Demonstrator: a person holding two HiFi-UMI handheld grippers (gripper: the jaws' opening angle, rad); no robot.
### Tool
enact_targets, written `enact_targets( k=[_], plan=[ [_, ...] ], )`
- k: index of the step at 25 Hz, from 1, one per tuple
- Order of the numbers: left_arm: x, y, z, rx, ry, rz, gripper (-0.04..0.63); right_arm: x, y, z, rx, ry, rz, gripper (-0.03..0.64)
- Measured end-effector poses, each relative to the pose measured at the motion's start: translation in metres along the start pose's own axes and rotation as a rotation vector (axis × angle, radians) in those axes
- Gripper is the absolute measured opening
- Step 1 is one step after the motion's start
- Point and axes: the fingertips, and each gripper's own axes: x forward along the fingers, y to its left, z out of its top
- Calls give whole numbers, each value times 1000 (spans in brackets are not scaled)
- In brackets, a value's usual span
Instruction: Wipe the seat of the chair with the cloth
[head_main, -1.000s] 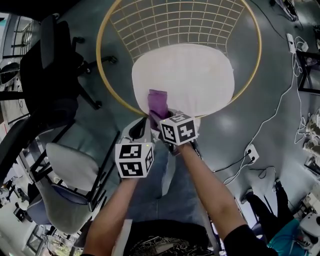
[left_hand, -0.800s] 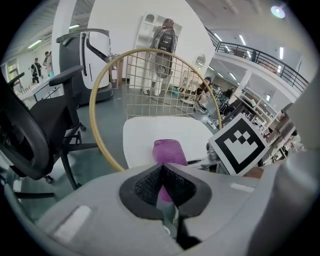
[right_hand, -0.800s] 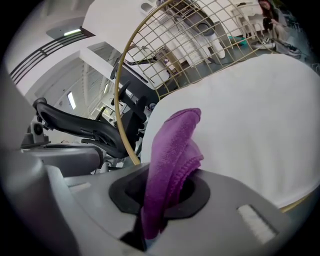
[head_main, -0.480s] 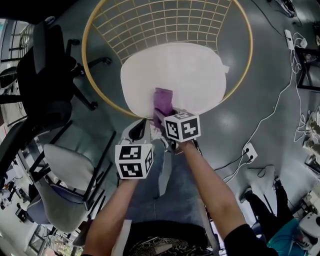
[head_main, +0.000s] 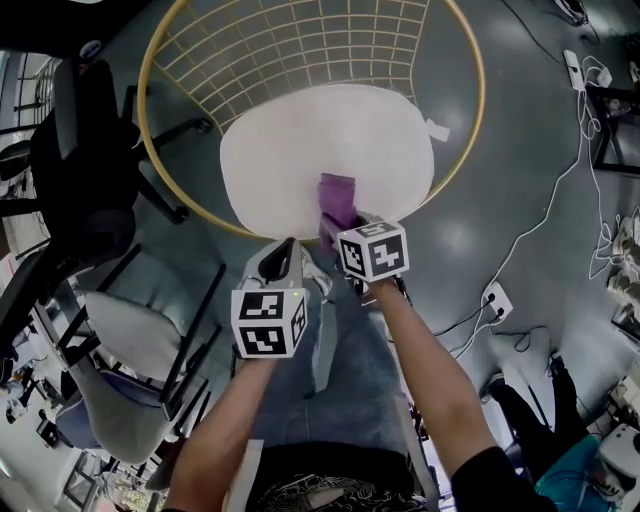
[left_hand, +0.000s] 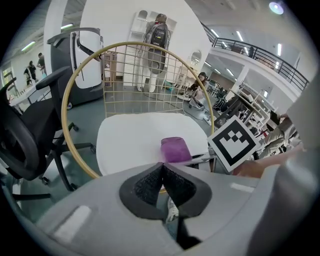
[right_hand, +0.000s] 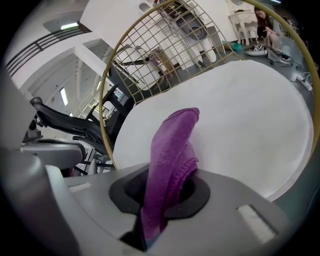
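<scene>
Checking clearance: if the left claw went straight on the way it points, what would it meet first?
The left claw would probably first meet the round white seat cushion, near its front edge; depth unclear.

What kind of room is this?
Probably a big, open office or workshop hall: a black office chair, cables and a power strip on the grey floor, and an upstairs balcony railing.

Your cloth (head_main: 337, 196) was purple, the chair's seat (head_main: 285, 150) white, its grid-patterned wire back (head_main: 300, 45) gold, the floor (head_main: 525, 140) grey.
</scene>
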Motion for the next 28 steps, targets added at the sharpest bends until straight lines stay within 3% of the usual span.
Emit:
enact_targets(
  k=[12, 28],
  plan=[
    [25, -52, 12, 34, 11, -24, 0, -49, -69, 6, -13, -18, -51, 63],
    [38, -90, 37, 32, -13, -44, 0, -105, -121, 30, -109, 13, -125, 63]
  ],
)
